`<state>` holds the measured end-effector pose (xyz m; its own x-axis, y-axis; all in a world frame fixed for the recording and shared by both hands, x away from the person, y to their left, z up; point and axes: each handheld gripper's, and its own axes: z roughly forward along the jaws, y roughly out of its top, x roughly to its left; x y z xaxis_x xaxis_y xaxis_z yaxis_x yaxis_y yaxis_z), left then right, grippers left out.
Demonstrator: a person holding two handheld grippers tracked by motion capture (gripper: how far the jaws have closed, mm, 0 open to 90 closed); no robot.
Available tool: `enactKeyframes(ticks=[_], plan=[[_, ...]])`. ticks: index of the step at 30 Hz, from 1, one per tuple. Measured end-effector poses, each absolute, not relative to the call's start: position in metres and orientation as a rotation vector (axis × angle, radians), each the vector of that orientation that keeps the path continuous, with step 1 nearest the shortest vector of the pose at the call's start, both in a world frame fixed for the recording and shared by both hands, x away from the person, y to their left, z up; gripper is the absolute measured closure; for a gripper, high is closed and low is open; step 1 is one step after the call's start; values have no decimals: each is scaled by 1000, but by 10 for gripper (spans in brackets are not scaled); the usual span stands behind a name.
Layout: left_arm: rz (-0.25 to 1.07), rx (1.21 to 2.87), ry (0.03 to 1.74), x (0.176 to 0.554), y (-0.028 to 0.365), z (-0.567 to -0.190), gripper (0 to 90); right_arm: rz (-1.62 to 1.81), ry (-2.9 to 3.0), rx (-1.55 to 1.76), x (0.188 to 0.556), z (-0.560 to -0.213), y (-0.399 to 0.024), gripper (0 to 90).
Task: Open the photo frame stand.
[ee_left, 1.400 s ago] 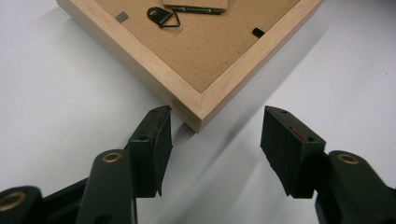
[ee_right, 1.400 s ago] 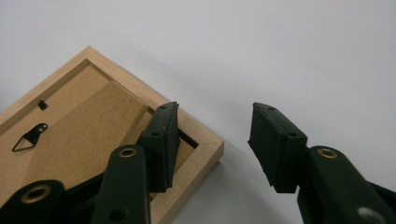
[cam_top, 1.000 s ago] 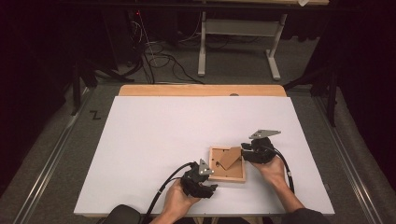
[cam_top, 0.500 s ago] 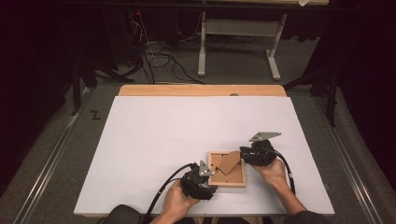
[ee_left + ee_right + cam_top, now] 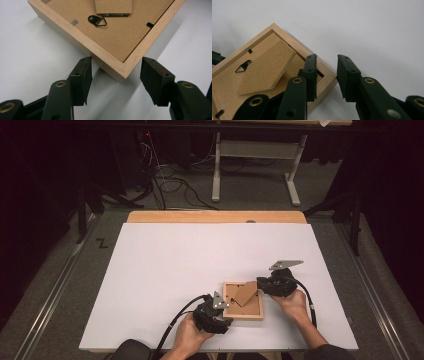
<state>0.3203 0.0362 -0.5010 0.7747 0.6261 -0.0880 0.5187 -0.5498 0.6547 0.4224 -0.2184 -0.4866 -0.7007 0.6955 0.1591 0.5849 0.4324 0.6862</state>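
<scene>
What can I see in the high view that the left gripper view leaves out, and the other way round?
The high view takes in the whole white table, both hands, the right gripper at the frame's far right corner, and the floor cables beyond. The left gripper view gives close detail: the black hanger ring and small metal tabs on the backing board, and the near corner sitting between the left gripper's open jaws. Both show the wooden picture frame lying face down with its stand.

- The frame [image 5: 243, 300] has shifted slightly toward the table's near edge and turned from slightly skewed to nearly square with the table.
- The right gripper [image 5: 261, 284] has moved slightly nearer with the frame's far right corner.
</scene>
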Motion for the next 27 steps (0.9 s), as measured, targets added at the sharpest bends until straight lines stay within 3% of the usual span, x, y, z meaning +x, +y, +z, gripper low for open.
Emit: enactKeyframes(ticks=[27], plan=[[259, 2150, 807, 326, 41, -480, 419, 1133, 2508, 1218, 434, -487, -220, 715]])
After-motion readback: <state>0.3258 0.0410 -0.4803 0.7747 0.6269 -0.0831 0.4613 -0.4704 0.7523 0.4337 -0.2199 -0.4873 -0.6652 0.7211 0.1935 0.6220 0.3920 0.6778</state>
